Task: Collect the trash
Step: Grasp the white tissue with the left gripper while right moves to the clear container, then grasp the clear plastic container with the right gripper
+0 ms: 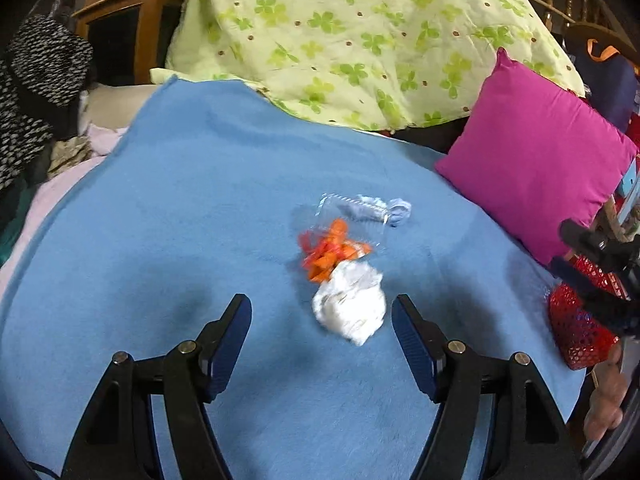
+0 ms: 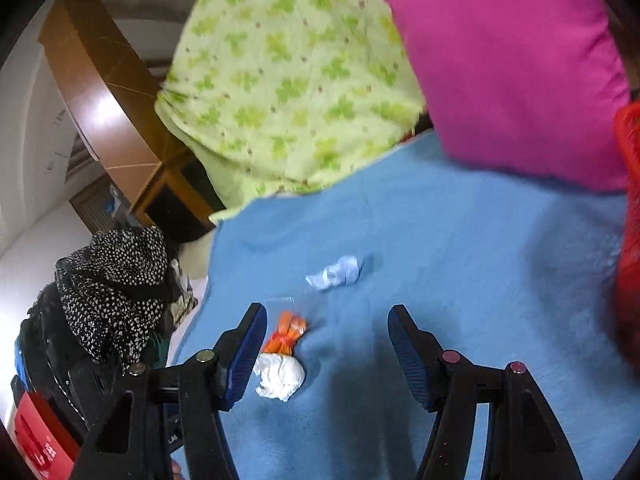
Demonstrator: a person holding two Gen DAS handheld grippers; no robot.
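Both tools spread, empty; white wad (image 1: 350, 306) beyond; red basket (image 1: 580, 330) cut off, blurred.

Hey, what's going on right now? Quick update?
Left gripper and right gripper open, empty. White paper wad, orange wrapper loose on blue blanket. Nothing in the way.

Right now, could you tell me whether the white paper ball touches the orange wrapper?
Touching: in the left wrist view the paper ball overlaps the wrapper's lower edge, no gap.

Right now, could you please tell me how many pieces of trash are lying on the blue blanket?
3: a crumpled white paper ball nearest, an orange wrapper in clear plastic touching it, a pale blue crumpled tissue beyond.
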